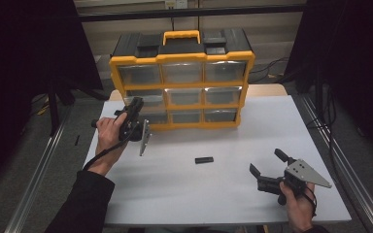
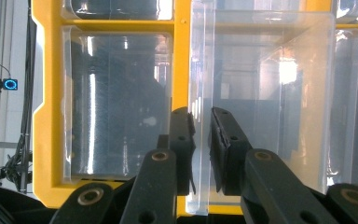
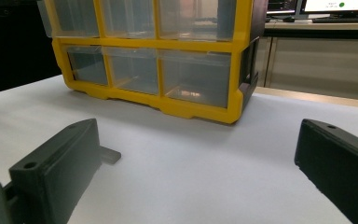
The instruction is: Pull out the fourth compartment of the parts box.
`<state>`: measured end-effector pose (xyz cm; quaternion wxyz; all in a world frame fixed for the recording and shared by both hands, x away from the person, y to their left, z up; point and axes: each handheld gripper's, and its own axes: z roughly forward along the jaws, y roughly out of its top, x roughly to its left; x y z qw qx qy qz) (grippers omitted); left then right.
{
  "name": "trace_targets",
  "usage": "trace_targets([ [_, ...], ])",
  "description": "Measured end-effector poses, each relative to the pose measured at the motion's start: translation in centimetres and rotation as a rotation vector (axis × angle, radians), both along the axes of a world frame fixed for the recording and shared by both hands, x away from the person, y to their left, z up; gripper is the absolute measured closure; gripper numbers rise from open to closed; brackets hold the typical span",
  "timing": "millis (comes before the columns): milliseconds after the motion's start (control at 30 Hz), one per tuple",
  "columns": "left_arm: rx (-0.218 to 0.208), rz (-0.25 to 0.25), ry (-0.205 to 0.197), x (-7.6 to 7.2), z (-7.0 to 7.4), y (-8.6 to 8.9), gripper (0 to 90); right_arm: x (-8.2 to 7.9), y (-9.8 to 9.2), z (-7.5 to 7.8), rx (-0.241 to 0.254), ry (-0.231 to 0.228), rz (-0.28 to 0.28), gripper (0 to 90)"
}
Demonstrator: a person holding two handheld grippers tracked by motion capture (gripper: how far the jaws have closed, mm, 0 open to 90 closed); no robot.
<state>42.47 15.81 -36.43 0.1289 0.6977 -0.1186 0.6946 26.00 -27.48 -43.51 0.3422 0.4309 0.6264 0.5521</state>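
A yellow organizer point(image 1: 182, 58) with a black top and several clear drawers stands at the back of the white table point(image 1: 189, 194). My left gripper point(image 1: 135, 106), turned on its side, is at the organizer's left column. Its jaws point(image 2: 203, 122) are shut on the thin front lip of a clear drawer point(image 2: 270, 88) that sticks out of the yellow frame point(image 2: 182, 60). My right gripper point(image 1: 265, 160) rests low near the table's front right, open, with nothing between its fingers point(image 3: 196, 140). It faces the organizer point(image 3: 191, 109).
A small black flat piece point(image 1: 204, 159) lies on the table between the two grippers. It also appears beside my right gripper's left jaw as a small flat piece point(image 3: 108, 155). Dark curtains, stands and cables surround the table. A wooden surface sits behind the organizer.
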Motion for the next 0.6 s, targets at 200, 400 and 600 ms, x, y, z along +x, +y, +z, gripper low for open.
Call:
trace_targets([
  [200, 0.002, -0.005, 0.004, -0.12, -0.02, 0.11, 79.7, 0.02, 0.0, -0.01, -0.001, -0.001, 0.003, 0.0],
  [400, -0.002, -0.003, 0.005, -0.39, -0.11, 0.06, 79.6, 0.04, 0.02, -0.02, 0.003, 0.0, 0.002, 0.0],
  [600, -0.014, -0.007, 0.008, -0.75, -0.12, 0.19, 79.4, 0.01, -0.02, -0.01, -0.001, -0.001, 0.002, 0.0],
])
